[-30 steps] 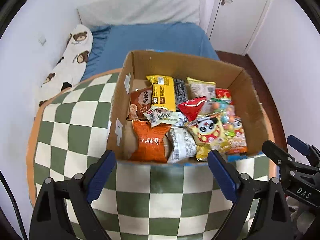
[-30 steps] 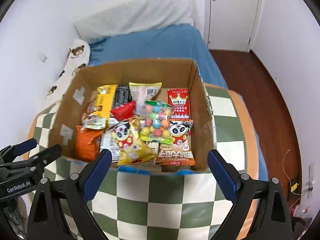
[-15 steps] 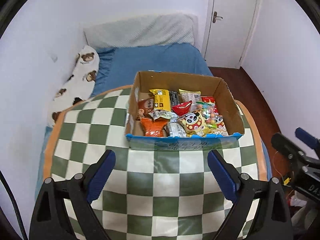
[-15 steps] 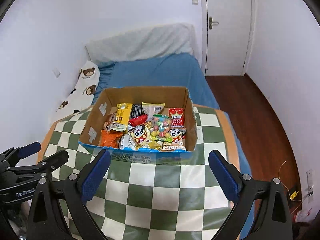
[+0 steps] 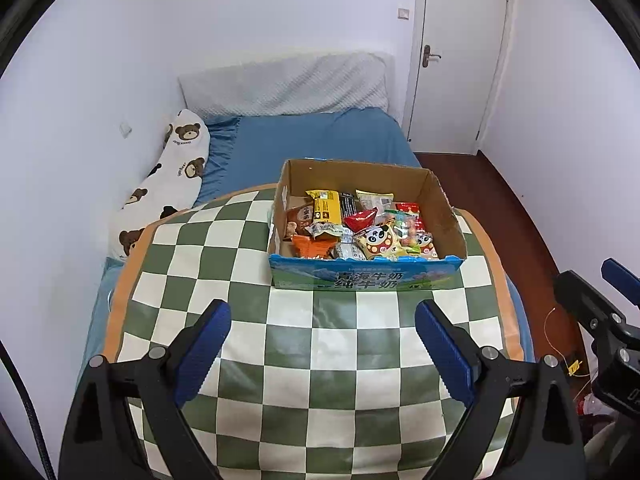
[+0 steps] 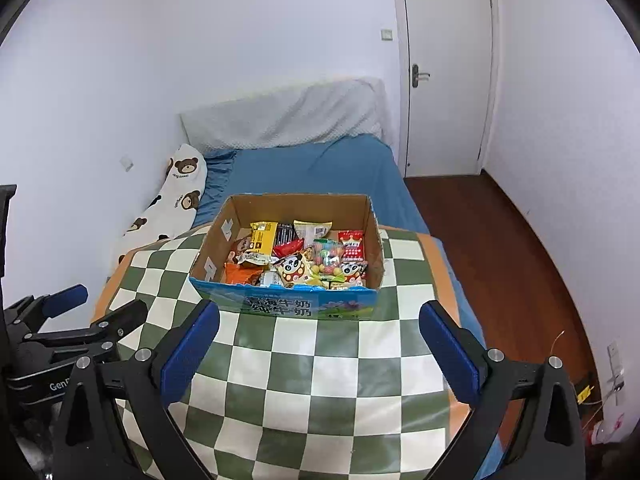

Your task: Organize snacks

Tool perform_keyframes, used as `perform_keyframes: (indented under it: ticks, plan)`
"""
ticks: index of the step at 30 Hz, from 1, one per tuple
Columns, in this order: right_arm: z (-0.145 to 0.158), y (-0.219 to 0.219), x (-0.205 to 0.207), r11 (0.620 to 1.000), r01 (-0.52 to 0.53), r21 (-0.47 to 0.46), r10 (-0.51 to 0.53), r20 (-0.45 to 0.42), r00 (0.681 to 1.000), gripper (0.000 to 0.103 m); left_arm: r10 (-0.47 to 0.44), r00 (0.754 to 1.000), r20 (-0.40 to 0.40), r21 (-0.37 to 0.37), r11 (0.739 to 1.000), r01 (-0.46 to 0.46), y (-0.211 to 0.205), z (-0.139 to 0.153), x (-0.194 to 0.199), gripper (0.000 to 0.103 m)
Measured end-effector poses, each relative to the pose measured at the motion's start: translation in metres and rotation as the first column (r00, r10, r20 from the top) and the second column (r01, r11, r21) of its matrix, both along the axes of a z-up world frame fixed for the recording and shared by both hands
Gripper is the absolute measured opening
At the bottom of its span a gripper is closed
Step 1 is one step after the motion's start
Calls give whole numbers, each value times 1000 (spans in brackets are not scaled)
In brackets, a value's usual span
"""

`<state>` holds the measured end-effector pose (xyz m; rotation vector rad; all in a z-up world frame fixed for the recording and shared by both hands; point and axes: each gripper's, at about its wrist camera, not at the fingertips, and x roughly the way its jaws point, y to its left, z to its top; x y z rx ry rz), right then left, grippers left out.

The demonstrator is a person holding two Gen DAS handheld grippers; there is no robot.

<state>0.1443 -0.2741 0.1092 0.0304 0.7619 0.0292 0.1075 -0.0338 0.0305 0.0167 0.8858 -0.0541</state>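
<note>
Where checkered cloth covers blue bed, white walls, wooden floor

Left gripper: black angular frame, two fingers faced with ribbed blue pads, silver screw heads at the pivots; black cable at the frame's left edge. Right gripper: same black frame, blue pads, silver screws. In the right wrist view the left gripper's side, left of the cardboard box, bears white lettering "GenR", cut off.
</note>
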Motion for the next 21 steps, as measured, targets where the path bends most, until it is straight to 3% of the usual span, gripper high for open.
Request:
perform_keyframes:
  ticks: [10, 14, 16, 21]
  plan:
    - [9, 7, -21, 1000, -15, 3, 15, 9, 1000, 102, 4, 999, 35, 2, 1000, -4, 4, 11, -18, 94]
    - [7, 6, -19, 1000, -9, -2, 9, 15, 1000, 102, 12, 999, 46, -15, 1000, -11, 6, 10, -14, 94]
    - [2, 6, -13, 1000, 1, -9, -1, 12, 1000, 103, 10, 999, 50, -30, 1000, -8, 7, 7, -9, 100]
    - [-8, 1, 7, 999, 31, -9, -31, 9, 999, 103, 25, 997, 70, 1, 1000, -25, 5, 0, 9, 102]
